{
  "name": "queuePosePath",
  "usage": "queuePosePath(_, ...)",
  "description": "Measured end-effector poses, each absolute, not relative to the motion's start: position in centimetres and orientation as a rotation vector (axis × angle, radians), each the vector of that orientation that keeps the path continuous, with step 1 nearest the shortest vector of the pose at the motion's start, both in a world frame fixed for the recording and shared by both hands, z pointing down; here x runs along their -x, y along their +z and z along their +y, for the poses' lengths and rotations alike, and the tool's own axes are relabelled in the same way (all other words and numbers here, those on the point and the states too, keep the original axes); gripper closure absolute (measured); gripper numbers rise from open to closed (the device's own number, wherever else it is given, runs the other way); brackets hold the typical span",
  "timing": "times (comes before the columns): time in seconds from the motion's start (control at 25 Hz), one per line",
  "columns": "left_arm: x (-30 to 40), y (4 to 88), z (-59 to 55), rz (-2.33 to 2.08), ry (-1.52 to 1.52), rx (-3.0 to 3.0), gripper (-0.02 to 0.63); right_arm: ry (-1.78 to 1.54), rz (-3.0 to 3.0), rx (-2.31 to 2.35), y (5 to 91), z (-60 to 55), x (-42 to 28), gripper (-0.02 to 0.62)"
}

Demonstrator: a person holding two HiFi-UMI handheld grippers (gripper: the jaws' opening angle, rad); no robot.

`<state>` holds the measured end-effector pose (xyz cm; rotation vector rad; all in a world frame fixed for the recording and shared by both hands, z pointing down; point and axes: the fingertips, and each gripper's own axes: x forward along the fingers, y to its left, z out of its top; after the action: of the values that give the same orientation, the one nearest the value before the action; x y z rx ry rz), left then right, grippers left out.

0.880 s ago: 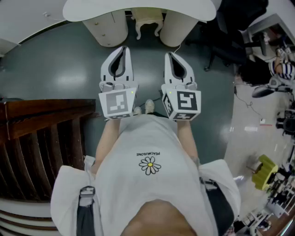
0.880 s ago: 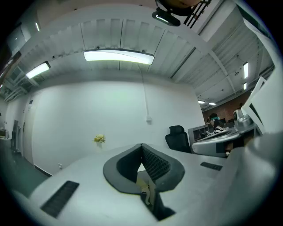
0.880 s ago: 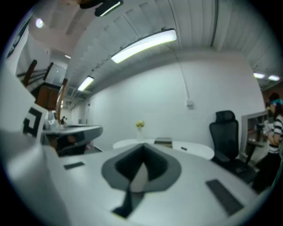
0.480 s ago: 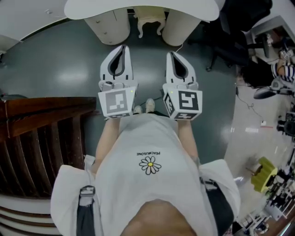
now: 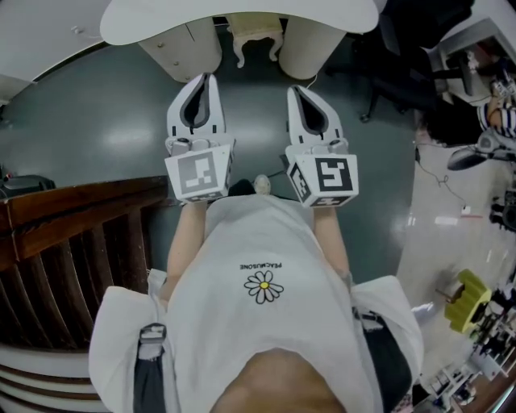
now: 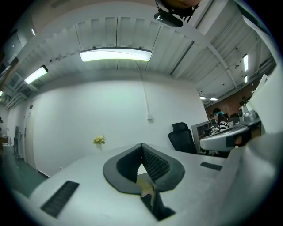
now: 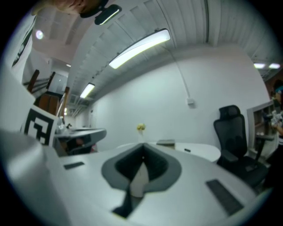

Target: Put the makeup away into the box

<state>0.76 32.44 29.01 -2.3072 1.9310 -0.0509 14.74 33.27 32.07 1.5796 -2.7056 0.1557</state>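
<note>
I stood on the dark floor [image 5: 105, 121] short of the white desk [image 5: 161, 24], holding both tongs level in front of my white T-shirt [image 5: 266, 242]. The left tongs [image 5: 201, 77] were closed tip to tip with nothing between them, and the right tongs [image 5: 295, 89] were closed and empty as well; the two sat side by side, apart from each other. A cream stool [image 5: 258, 36] stood tucked under the desk, and a dark wooden railing [image 5: 72, 226] ran along my left. From the right tongs' view, a small vase of yellow flowers [image 7: 140, 128] and a flat grey thing [image 7: 166, 142] lay on the desk top, with a black office chair [image 7: 232, 128] off to the right. Whether that flat thing was the box I could not tell, and the makeup could not be made out in any view.
</note>
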Motion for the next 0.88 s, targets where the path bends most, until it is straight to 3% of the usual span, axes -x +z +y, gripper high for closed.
queuePosePath(0.4, -0.9, 30.7, 28.9, 1.934, -0.060, 2.295, 0.586, 0.258, -2.677, -1.588, 34.2, 29.8, -16.8, 0.566)
queuePosePath(0.88, -0.4, 30.0, 15.6, 1.839, 0.010, 2.349, 0.586, 0.293, -2.606, -1.752, 34.3, 19.8, -19.2, 0.566)
